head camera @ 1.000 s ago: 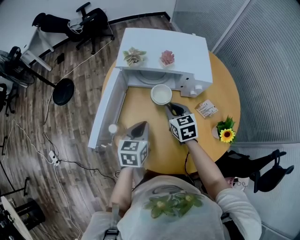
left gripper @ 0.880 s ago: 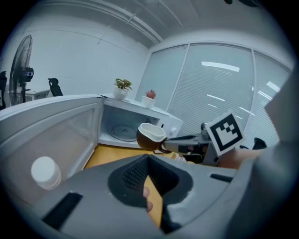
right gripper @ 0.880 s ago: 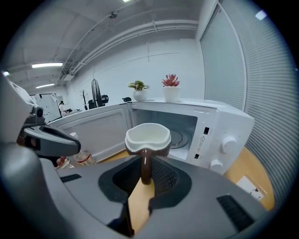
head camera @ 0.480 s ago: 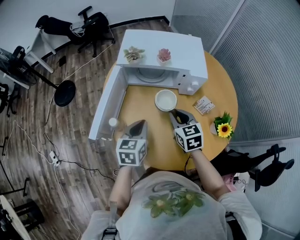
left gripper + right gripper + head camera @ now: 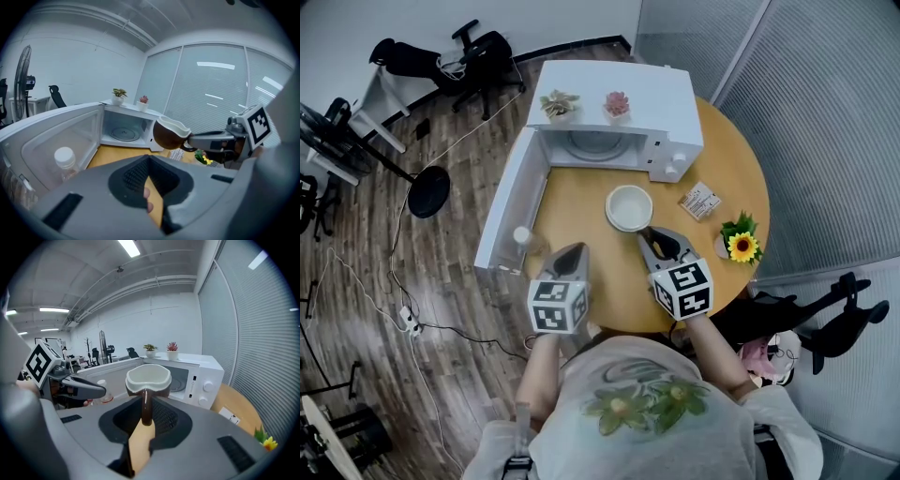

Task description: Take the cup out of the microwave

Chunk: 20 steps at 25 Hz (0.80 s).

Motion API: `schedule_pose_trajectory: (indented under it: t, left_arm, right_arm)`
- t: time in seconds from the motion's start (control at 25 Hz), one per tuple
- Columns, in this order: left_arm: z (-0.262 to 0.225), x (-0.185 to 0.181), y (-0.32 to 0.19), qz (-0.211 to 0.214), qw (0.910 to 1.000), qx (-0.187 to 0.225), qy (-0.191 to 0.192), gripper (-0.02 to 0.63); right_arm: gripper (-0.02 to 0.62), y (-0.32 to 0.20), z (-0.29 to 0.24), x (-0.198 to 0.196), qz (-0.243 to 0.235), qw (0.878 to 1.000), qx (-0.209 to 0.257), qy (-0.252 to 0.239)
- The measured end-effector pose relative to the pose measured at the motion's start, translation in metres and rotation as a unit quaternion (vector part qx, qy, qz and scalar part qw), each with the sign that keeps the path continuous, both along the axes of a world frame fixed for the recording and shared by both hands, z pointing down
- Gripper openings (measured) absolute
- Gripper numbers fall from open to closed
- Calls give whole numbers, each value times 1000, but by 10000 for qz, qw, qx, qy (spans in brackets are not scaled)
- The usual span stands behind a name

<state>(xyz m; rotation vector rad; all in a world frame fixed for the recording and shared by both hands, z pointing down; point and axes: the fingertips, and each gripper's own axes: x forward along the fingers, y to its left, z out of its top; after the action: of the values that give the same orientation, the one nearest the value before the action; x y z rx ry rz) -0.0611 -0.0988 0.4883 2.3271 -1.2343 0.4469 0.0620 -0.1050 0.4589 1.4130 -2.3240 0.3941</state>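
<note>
R hand-held gripper (image 5: 659, 236) clamped on brown cup (image 5: 629, 207) handle, cup in air above bench (image 5: 581, 206) before open microwave (image 5: 628, 94), L hand-held gripper (image 5: 572, 249) jaws together, empty

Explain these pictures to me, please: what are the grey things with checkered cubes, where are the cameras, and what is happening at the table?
There is no robot here. A person holds two hand-held grippers, grey tongs that each carry a marker cube. The head view comes from a camera on the person's head, looking down. The other two views come from cameras riding on each gripper. The right gripper pinches the handle of a brown cup, white inside, and holds it in the air in front of the white microwave, whose door stands open. The left gripper is empty. On the round wooden table there are also a sunflower and a small packet.
</note>
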Motion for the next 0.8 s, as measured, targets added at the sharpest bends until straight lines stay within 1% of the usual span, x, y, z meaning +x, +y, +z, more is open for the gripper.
schedule_pose_trajectory:
  t: [0.16,0.28,0.52,0.8]
  left_arm:
    - [-2,-2,8,-32,10000,34,-29,2]
    - [-3,-5,12,-75,9999,60,-40,2]
    - [-2,-8,23,-126,9999,67,-55,2]
    - [-2,-14,31,-210,9997,66,-79,2]
  right_arm:
    - [71,14,-7,-1,-78,9998,165,4]
    - [71,21,-9,-3,-142,9997,204,11]
    - [71,32,-7,-6,-203,9996,200,34]
    - [71,40,2,-9,-288,9995,85,38]
